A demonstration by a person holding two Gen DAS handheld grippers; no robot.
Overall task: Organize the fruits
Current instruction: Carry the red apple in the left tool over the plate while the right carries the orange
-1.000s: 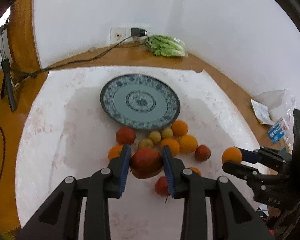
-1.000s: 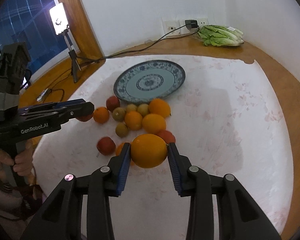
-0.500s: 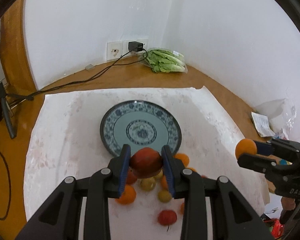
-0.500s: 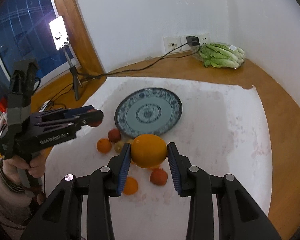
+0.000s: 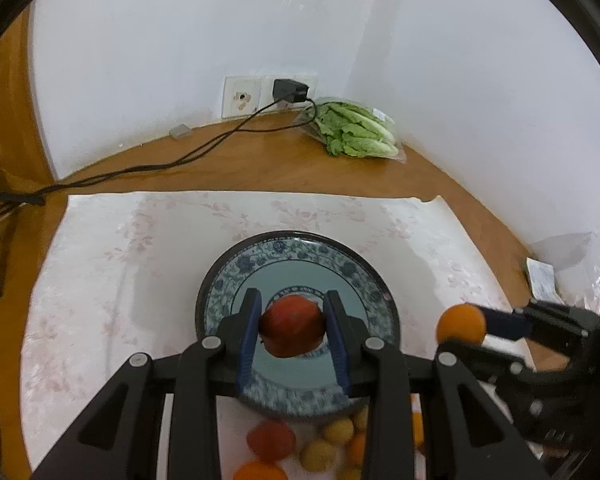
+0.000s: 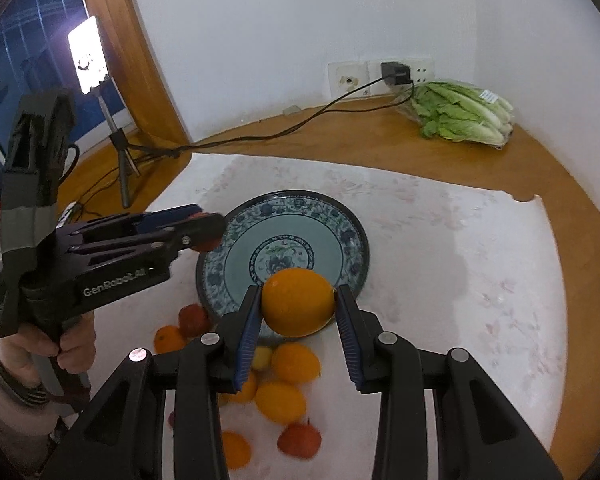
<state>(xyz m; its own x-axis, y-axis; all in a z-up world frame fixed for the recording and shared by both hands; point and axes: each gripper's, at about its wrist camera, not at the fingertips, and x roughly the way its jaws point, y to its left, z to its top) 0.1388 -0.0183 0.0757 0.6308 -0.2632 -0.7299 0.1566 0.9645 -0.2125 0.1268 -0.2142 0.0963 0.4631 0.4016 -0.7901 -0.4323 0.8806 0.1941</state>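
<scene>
While both hands hang over the cloth-covered bench, each gripper carries one fruit. Left gripper (image 5: 293,332): jaws pinching a round red fruit (image 5: 292,331), blue pads pressed on both its sides; directly behind and below the jaws lies the round blue-and-white patterned ceramic plate (image 5: 352,272), its centre medallion just past the fruit. Right gripper (image 6: 297,309): jaws pinching a large round orange (image 6: 298,303) the same way, held over the near rim of that plate, which spreads ahead of the jaws. Plate surface bare in both views

Loose fruit under and behind the jaws, on the pale floral cloth (image 6: 460,264): seen from the right wrist, several oranges (image 6: 294,362), a small yellow-green fruit partly hidden by the left pad, and red fruits (image 6: 299,438) near the bottom of view; another red fruit and a small orange sit left of the jaws beside the plate rim. From the left wrist the same pile shows blurred below the jaws

Left gripper appears to the left of the right jaws, gripped by a person's hand (image 6: 66,344) in a pinkish sleeve. Right gripper with its orange shows to the right of the left jaws, just off the plate rim

Far ahead of both: bagged green leafy lettuce (image 5: 354,132) on the wooden bench, black plug (image 5: 290,90) in a white wall socket, cable trailing left
</scene>
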